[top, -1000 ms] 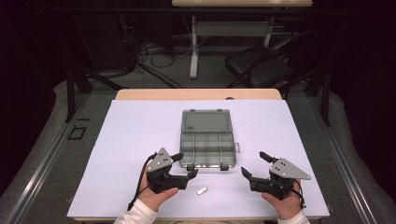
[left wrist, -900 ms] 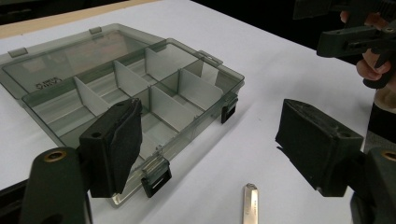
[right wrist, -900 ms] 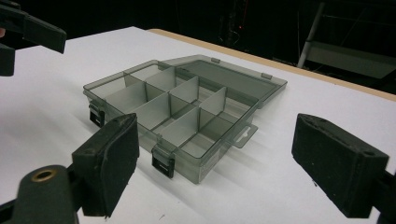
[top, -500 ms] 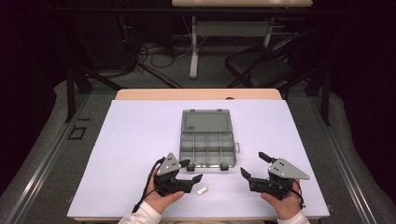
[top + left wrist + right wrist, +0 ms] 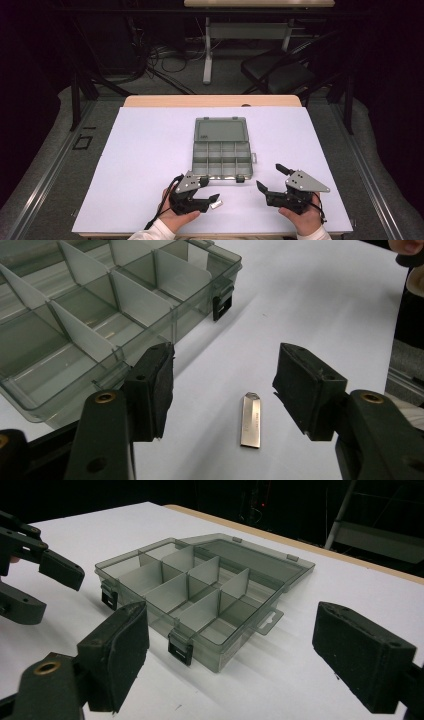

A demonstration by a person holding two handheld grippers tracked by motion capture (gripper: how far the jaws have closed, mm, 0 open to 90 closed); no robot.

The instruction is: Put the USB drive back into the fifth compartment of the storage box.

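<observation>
Left gripper (image 5: pixel 222 390) part-closing, pads astride but clear of metal stick (image 5: pixel 250 420) on table (image 5: pixel 150 150) beside open box (image 5: pixel 222 150); right gripper (image 5: pixel 266 177) wide, empty. Stick half hidden from above.

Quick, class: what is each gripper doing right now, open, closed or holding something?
Left gripper: open, jaws have just been closing around the small metal USB stick, pads not touching it.
Right gripper: open wide, holding nothing.

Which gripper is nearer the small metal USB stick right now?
Left. The left gripper straddles the USB stick, pads not touching it. The right gripper waits farther right, beside the organizer box.
</observation>
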